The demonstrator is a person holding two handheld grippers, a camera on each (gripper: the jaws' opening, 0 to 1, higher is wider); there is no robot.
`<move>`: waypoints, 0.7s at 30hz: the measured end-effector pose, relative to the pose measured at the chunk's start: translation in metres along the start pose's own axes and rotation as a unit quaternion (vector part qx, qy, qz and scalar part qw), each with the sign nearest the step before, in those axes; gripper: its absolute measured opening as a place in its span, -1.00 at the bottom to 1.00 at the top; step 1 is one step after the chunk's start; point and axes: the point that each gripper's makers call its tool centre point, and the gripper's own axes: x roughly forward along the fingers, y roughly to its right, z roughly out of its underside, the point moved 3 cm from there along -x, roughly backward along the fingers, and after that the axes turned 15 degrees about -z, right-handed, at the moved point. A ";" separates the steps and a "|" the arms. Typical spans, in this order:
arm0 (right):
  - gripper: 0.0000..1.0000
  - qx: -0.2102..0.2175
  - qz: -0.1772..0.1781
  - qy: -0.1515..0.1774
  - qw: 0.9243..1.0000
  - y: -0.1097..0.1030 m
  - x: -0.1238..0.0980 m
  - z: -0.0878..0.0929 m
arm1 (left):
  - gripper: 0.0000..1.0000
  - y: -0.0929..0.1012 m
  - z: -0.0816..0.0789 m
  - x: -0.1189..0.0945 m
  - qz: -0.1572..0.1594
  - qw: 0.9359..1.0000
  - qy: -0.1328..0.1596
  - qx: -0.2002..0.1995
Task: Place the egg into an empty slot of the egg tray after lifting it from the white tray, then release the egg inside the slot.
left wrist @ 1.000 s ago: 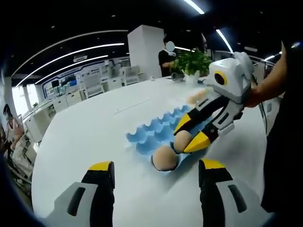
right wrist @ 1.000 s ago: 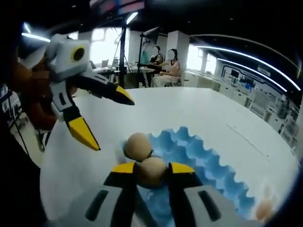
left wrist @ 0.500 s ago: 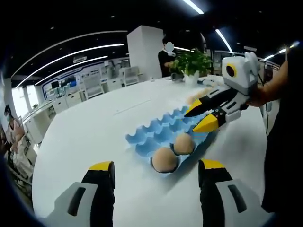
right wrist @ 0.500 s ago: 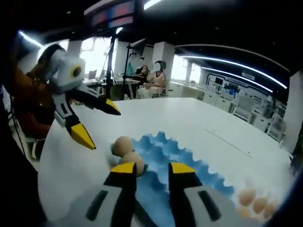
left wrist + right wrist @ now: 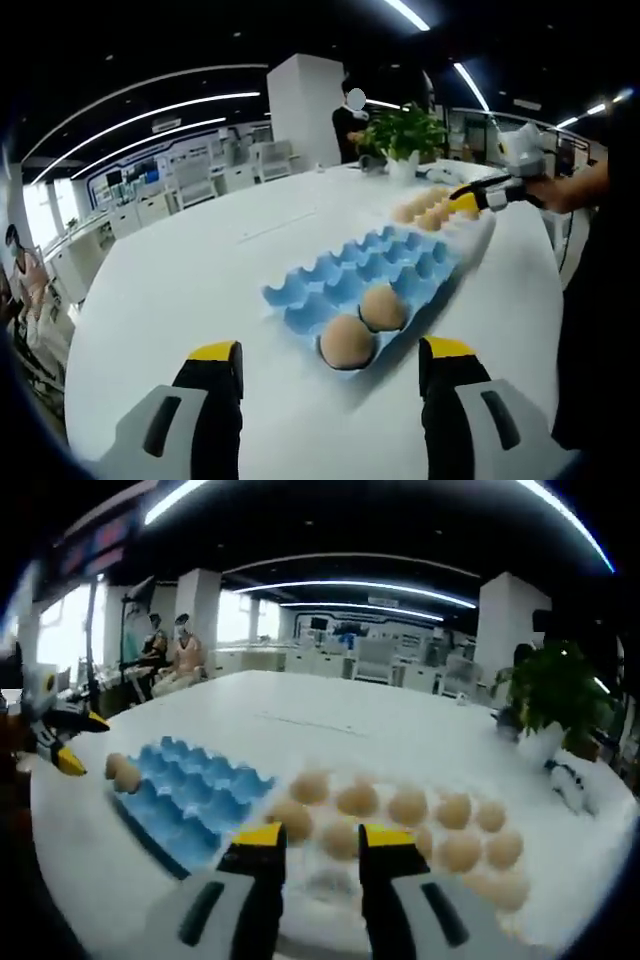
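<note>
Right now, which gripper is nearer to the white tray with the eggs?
Right. The right gripper hangs open just over the white tray, with an egg between its tips. The left gripper waits, open, at the blue tray's far end.

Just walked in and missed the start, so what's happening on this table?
A person is moving eggs from a white tray into a blue egg tray with two handheld grippers. Two eggs sit in the blue tray's near slots. The right gripper, open and empty, is at the white tray over its eggs. The left gripper hangs open near the blue tray.
</note>
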 end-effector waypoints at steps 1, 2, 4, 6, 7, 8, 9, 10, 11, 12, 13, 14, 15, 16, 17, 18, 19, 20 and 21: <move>-0.40 0.004 0.010 -0.007 1.000 0.007 -0.005 0.004 | 0.45 0.000 0.000 0.000 0.001 1.000 -0.001 0.000; -0.40 0.012 0.021 -0.016 1.000 0.014 -0.010 0.009 | 0.45 0.001 0.000 0.001 0.002 1.000 -0.001 0.000; -0.39 0.013 0.027 -0.015 0.999 0.021 -0.014 0.012 | 0.45 0.001 0.000 0.001 0.002 1.000 -0.002 0.001; -0.38 0.021 0.027 -0.019 0.999 0.024 -0.014 0.016 | 0.45 0.001 0.000 0.002 0.004 1.000 -0.001 0.000; -0.38 0.024 0.026 -0.020 0.999 0.024 -0.013 0.017 | 0.45 0.001 0.000 0.002 0.004 1.000 -0.001 0.001; -0.37 0.024 0.024 -0.023 0.999 0.023 -0.012 0.018 | 0.45 0.001 -0.001 0.002 0.004 1.000 -0.001 0.001; -0.37 0.025 0.020 -0.028 0.999 0.020 -0.009 0.020 | 0.45 0.001 -0.001 0.003 0.005 1.000 -0.002 0.002; -0.36 0.024 0.019 -0.029 0.999 0.019 -0.008 0.021 | 0.45 0.001 -0.001 0.003 0.005 1.000 -0.002 0.002; -0.36 0.025 0.014 -0.032 0.999 0.017 -0.005 0.023 | 0.45 0.001 -0.001 0.003 0.005 1.000 -0.001 0.002; -0.36 0.026 0.013 -0.033 0.999 0.016 -0.004 0.023 | 0.45 0.001 -0.002 0.003 0.004 1.000 -0.001 0.003; -0.36 0.034 0.012 -0.034 0.999 0.015 -0.002 0.025 | 0.45 0.000 -0.002 0.002 0.004 1.000 -0.001 0.002; -0.35 0.045 0.013 -0.036 0.998 0.015 -0.001 0.028 | 0.45 0.000 -0.002 0.002 0.003 1.000 -0.001 0.002; -0.35 0.058 0.013 -0.035 0.998 0.017 0.000 0.031 | 0.45 0.000 -0.001 0.002 0.002 1.000 -0.002 0.002; -0.36 0.070 0.013 -0.036 0.997 0.016 0.000 0.033 | 0.45 -0.001 -0.001 0.002 0.001 1.000 -0.002 0.003; -0.38 0.068 0.016 -0.031 0.997 0.017 -0.001 0.032 | 0.45 -0.001 -0.001 0.001 0.001 1.000 -0.002 0.003; -0.41 0.065 0.017 -0.029 0.997 0.019 -0.001 0.031 | 0.45 -0.002 0.000 0.001 0.000 1.000 -0.003 0.003; -0.42 0.069 0.016 -0.027 0.997 0.020 -0.001 0.031 | 0.45 -0.003 0.000 0.001 -0.001 1.000 -0.004 0.003; -0.43 0.075 0.016 -0.024 0.997 0.018 -0.001 0.031 | 0.45 -0.003 0.001 0.001 0.000 1.000 -0.007 0.002; -0.45 0.077 0.017 -0.022 0.997 0.018 -0.001 0.031 | 0.45 -0.003 0.002 0.001 0.000 1.000 -0.008 0.001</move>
